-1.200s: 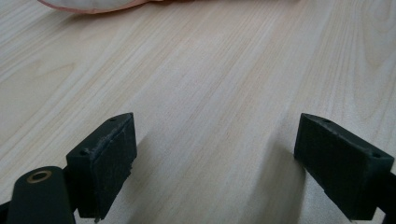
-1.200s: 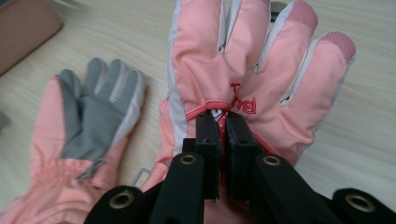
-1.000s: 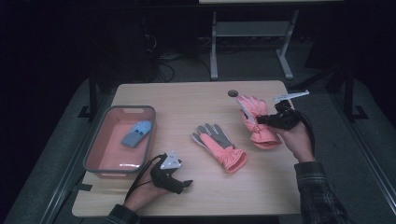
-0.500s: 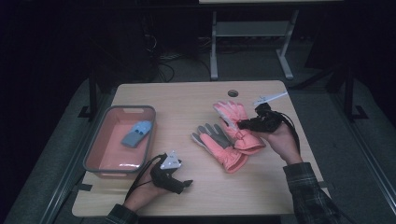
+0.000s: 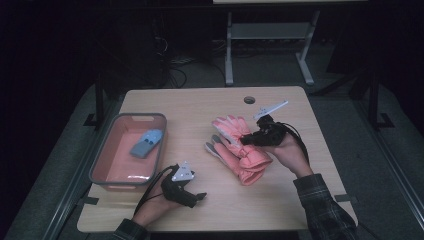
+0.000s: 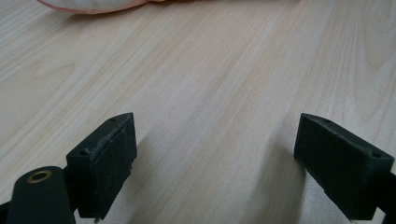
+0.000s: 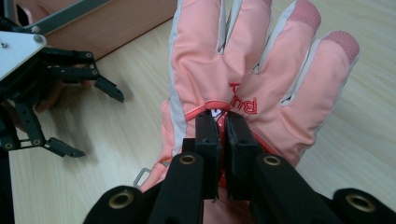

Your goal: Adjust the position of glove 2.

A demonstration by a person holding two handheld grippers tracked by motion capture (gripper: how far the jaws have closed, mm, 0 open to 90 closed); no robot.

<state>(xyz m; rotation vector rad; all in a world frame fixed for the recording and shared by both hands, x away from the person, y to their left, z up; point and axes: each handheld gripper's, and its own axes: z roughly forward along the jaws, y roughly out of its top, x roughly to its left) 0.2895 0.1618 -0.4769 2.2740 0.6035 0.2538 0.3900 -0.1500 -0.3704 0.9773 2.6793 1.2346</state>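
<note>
Right gripper (image 7: 218,140) is clamped on a pink glove (image 7: 252,70), lying on its twin (image 5: 235,159) mid-table. Left gripper (image 6: 215,163) rests wide open, holding nothing. The pink bin (image 5: 100,165) just has a blue item (image 5: 146,143) inside.

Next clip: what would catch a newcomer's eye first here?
The pair of salmon-pink padded winter gloves at the table's middle: the right gripper is shut on the upper pink glove, which lies over the second pink glove. At the table's left, a pink plastic tub with a grey rim holds a small light-blue object, and the left gripper rests open near the front edge.
</note>
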